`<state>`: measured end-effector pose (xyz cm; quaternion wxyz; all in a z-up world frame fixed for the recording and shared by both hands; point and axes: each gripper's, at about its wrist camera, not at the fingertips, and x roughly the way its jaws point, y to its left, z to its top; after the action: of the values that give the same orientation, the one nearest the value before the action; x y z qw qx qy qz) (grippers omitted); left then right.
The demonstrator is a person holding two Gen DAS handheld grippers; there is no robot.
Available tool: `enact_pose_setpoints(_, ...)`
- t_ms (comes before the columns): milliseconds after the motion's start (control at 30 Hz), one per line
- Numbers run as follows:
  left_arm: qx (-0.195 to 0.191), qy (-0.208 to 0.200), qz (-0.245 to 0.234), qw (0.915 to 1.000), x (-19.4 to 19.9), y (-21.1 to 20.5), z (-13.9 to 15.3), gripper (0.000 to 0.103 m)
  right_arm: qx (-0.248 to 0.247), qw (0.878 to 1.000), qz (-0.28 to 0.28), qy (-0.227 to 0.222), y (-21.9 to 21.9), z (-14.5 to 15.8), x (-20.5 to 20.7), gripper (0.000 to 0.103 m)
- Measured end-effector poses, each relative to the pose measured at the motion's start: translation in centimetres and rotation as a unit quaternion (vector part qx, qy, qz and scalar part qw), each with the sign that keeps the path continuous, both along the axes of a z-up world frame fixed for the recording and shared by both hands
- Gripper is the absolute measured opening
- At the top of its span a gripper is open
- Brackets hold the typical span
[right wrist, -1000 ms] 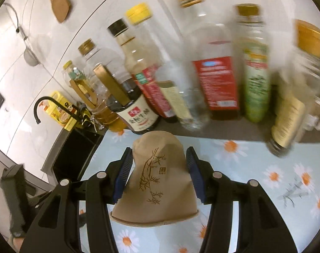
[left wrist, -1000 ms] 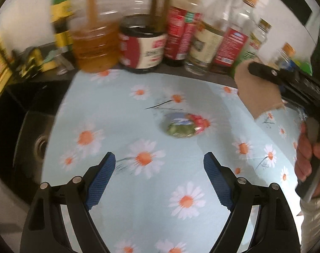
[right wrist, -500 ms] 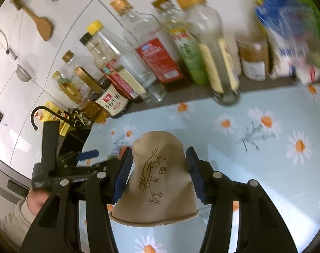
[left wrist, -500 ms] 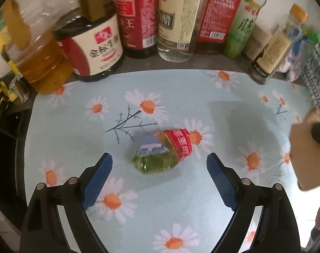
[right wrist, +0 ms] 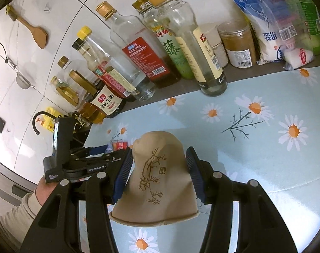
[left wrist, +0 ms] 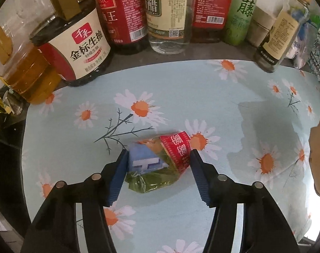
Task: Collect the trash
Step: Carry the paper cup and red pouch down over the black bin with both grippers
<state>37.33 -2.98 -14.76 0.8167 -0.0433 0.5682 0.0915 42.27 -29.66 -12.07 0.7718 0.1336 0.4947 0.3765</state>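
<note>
Nearest, left wrist view: left claw (left wrist: 157,164), fingers partly drawn in around a crumpled wrapper (left wrist: 158,163), blue pads at or just off its two ends; firm contact not certain, so not yet a confirmed pinch. Wrapper: crinkled clear film with green contents, blue patch, red printed band; lying flat on the daisy-print cloth (left wrist: 181,97) covering the bench, roughly mid-cloth.

Nearest, right wrist view: right claw (right wrist: 157,175) pinching a tan paper bag (right wrist: 157,175) printed with a bamboo sketch, held above the cloth, open rim toward the camera. Presumed receptacle for the trash. Left claw body visible to its left, low over the cloth.

Step in hand, as judged: closing on the wrapper. For a clean pick: pads kept low, close to the cloth, squeezing across the bulky middle rather than the thin film edges; slow closure, since slick film likely to crumple and slip out; cloth itself to be kept out of the pinch. Straight lift before carrying over. Bag mouth to be turned up and brought near, well under the release point.

Farther back: soy sauce jug (left wrist: 81,48), oil jug (left wrist: 27,76), row of sauce and vinegar bottles (left wrist: 166,14) along the bench rear. Clearance from the wrapper ample; knocking unlikely.

Farthest: tiled wall, wooden spatula (right wrist: 29,29) hanging.
</note>
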Motion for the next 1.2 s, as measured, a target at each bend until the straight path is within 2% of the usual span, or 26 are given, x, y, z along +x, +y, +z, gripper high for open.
enact_pose_setpoints(167, -0.008, -0.007, 0.001, 0.9999, -0.4, 0.2, 0.7, 0.05, 0.006, 1.0, 0.007, 0.0, 0.2, 0.0, -0.3, 0.053)
enact_pose_setpoints(467, -0.009, -0.029, 0.006, 0.9995, -2.8, 0.7, 1.4, 0.049, 0.006, 1.0, 0.017, 0.004, 0.7, -0.2, -1.5, 0.053)
enact_pose_setpoints(700, -0.03, -0.051, 0.017, 0.9981, -4.0, 1.8, 2.6, 0.049, 0.003, 1.0, 0.025, 0.002, 1.7, 0.2, -2.5, 0.053)
enact_pose_setpoints(967, -0.05, -0.078, 0.03, 0.9953, -8.4, 2.7, 3.7, 0.049, -0.005, 0.999, 0.041, 0.002, 4.0, 0.4, -5.0, 0.053)
enact_pose_setpoints(1200, -0.071, -0.105, 0.021, 0.9917, -13.9, 3.4, 5.1, 0.049, -0.018, 0.999, 0.04, -0.002, 6.3, 0.8, -9.0, 0.053)
